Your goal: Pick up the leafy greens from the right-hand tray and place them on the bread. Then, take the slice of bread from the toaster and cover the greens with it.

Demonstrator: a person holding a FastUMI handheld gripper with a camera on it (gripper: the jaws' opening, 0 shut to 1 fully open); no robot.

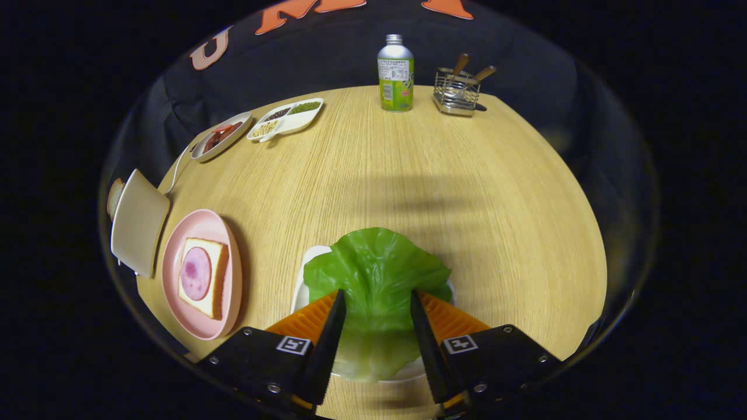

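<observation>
Gripper view: gripper [377, 303] spread open astride the leafy greens [376, 271] on their tray [303, 280], ungrasped; bread [203, 277] uncovered, toaster [137, 221] slice untouched.

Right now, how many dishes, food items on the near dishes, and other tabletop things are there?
Dishes: 4 — pink plate, white tray, oval dish, divided dish
Near food: 2 — bread, greens between the open gripper fingers
Other: 3 — toaster, bottle, rack
Total: 9

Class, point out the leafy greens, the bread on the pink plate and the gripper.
leafy greens [376, 268], gripper view, leaf's middle
bread [204, 279], gripper view, its top face
gripper [377, 303], gripper view, midway between open fingertips
</observation>
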